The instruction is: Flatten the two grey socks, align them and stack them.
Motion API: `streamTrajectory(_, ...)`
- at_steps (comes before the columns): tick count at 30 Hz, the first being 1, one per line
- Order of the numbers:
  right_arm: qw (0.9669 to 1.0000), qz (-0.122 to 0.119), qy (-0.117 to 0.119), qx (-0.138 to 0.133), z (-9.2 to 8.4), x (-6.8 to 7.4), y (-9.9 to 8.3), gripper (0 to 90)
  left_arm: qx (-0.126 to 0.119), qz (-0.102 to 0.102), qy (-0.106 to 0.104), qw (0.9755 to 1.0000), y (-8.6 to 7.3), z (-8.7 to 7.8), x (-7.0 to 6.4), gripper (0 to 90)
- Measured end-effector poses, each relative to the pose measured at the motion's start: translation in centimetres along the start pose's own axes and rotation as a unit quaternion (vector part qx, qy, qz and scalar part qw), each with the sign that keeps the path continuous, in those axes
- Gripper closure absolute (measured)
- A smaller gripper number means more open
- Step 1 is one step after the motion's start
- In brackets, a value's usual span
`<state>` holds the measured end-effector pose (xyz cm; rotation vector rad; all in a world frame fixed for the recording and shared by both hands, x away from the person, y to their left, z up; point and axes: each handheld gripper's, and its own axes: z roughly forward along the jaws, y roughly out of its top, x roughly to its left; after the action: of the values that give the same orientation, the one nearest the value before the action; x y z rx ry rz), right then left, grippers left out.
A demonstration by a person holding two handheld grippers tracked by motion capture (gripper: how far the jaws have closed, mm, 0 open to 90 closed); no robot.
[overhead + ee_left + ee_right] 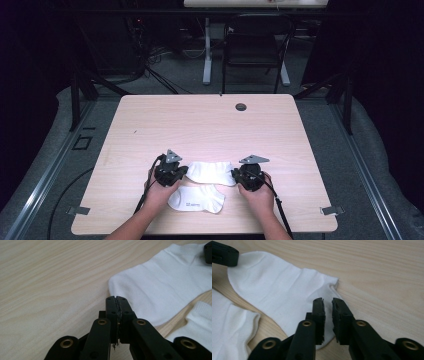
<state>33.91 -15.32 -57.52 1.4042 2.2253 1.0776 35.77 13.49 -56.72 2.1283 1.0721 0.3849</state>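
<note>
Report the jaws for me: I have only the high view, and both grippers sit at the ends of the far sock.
Observer: The left gripper is shut, tips at the toe end of the far sock; whether fabric is pinched, I can't tell.
Operator: Give me the right one.
Observer: The right gripper has a narrow gap between its jaws, poised over the cuff end; no fabric shows in the gap.
Operator: Check the near sock.
Observer: The near sock lies apart from the far one, with a strip of bare table between them.
</note>
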Motion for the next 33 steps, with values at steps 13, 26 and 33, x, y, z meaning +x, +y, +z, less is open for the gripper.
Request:
streamTrajectory(13, 0.9999, 0.01, 0.011, 0.0, -0.2, -0.6, -0.1, 81.8, -0.009, -0.019, -0.01, 0.9997, 0.1, -0.6, 0.7, 77.5)
streamTrajectory(26, 0.9998, 0.006, 0.016, -0.009, 0.3, -0.8, 0.3, 60.7, -0.016, -0.026, -0.024, 0.9992, 0.8, 0.4, 1.0, 65.6)
streamTrajectory(33, 0.9999, -0.008, 0.01, -0.007, 0.8, -0.6, 0.7, 58.5, -0.004, -0.016, -0.02, 0.9997, 1.1, 1.0, 0.9, 65.2)
